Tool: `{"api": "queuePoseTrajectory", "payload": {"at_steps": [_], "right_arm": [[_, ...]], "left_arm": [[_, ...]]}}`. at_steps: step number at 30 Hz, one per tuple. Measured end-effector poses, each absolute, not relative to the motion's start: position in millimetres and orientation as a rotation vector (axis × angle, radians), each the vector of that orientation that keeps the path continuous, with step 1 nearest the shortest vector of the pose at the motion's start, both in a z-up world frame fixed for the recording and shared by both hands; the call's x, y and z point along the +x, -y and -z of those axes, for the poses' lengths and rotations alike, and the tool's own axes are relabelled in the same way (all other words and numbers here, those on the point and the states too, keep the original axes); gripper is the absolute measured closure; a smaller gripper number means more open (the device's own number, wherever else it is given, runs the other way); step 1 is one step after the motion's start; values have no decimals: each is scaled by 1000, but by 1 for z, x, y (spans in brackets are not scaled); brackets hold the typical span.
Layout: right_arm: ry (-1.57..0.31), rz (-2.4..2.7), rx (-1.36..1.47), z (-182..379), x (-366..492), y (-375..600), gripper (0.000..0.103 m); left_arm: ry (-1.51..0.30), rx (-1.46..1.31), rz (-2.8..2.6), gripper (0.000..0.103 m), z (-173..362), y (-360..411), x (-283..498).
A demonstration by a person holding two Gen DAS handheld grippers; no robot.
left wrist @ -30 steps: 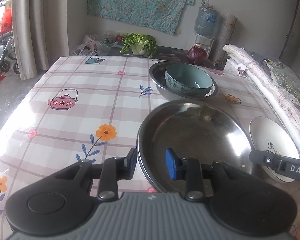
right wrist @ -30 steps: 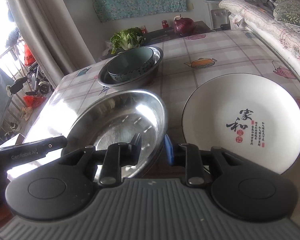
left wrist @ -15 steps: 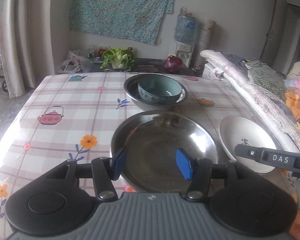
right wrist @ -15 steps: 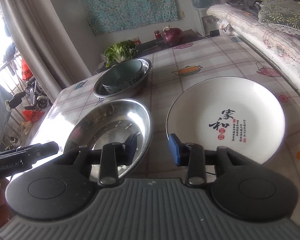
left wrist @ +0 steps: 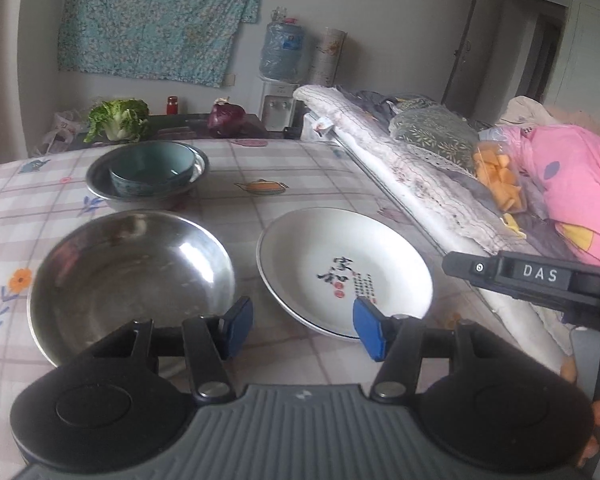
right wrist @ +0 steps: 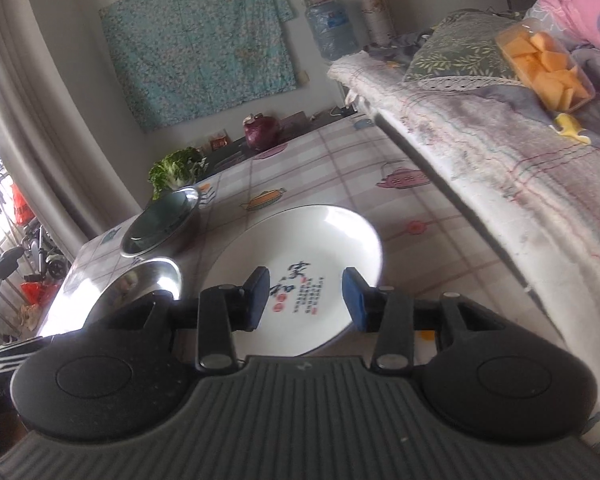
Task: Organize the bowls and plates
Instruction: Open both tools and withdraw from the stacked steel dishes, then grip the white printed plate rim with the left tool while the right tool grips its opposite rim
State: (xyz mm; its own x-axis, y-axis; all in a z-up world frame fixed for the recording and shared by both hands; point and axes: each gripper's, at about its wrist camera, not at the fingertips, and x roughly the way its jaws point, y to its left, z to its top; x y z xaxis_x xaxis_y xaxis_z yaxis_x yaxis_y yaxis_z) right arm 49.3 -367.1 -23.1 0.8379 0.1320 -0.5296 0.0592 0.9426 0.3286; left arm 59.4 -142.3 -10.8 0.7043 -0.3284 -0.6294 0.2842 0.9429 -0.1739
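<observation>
1. The left gripper (left wrist: 302,328) hangs over the near edge of the desk (left wrist: 320,176), its blue fingers (left wrist: 370,330) released and empty; nothing lies between them, only checked cloth and the gap between two dishes.
2. The right gripper (right wrist: 306,296) is tilted over the white plate (left wrist: 344,270), the one with red and black writing; its jaws are opening with nothing pinched, the plate lying flat on the desk below them.
3. To the plate's left sits a wide steel plate (left wrist: 132,276), empty, just beside it but apart.
4. Farther back a teal ceramic bowl (left wrist: 152,172) rests inside a steel basin (left wrist: 100,184); that nesting looks like sorting already done, bowls kept together.
5. I judge the white plate to be next, probably to be stacked with the steel plate, since both grippers face it.
6. A cabbage (left wrist: 118,122) and red onion (left wrist: 226,120) sit beyond the desk, out of the way.
</observation>
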Motion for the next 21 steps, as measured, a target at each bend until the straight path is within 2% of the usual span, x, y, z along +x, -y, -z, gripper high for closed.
{"api": "queuePoseTrajectory", "payload": {"at_steps": [7,14,19,21], "right_arm": [[-597,-35,397,35,68,419,63],[-639,-83,432,50,111,428,64],[-664,-120,398,55,142,426,67],[-678,-137,382,57,155,425,72]], "left_arm": [[-760,-118,291,46,40,167,68],[-795,-155,208,46,56,170,81],[-806,-163,199,49,62,174,88],[-811,-166,196,54,64,176,92]]}}
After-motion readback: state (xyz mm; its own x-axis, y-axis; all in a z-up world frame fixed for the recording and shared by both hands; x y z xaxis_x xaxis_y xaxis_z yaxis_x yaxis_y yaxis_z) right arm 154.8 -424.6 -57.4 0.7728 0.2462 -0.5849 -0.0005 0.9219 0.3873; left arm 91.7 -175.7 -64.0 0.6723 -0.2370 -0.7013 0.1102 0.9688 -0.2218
